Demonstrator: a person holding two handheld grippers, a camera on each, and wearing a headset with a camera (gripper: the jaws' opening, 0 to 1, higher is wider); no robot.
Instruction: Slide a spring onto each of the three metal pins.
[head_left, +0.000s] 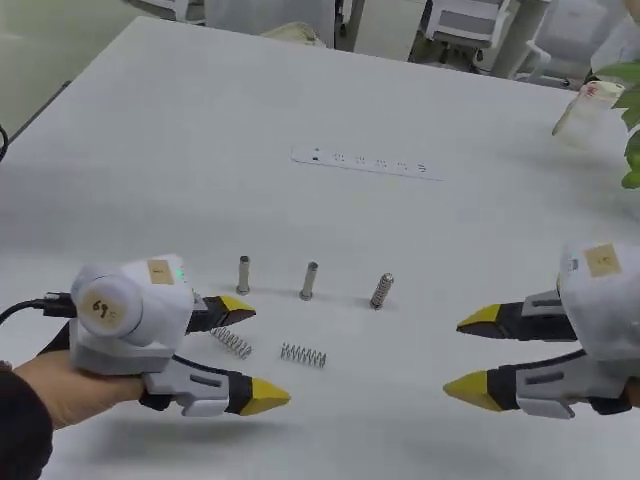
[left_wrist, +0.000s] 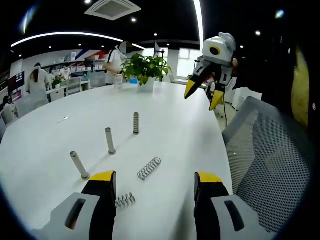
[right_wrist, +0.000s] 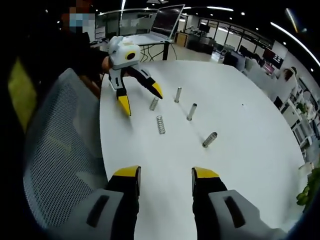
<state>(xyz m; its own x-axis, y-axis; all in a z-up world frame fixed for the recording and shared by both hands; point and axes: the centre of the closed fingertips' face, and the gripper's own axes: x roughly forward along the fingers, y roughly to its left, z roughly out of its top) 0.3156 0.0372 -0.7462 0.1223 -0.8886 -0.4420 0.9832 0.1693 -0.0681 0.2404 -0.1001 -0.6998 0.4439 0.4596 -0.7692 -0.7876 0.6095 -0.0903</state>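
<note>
Metal pins (head_left: 309, 281) upright, loose springs (head_left: 303, 354) lying flat

In the head view the right gripper (head_left: 455, 355) is cut off at the right edge of the frame. Low in the left gripper view, one spring (left_wrist: 126, 200) seems partly hidden behind a jaw.

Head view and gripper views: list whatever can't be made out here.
- Left gripper view: near spring, one end hidden behind a jaw of the left gripper.
- Head view: right gripper, body cut off by the right edge.
- Head view: far white container, blurred; label unreadable.
- Head view: sprung pin, too small to tell if its spring is seated.
</note>
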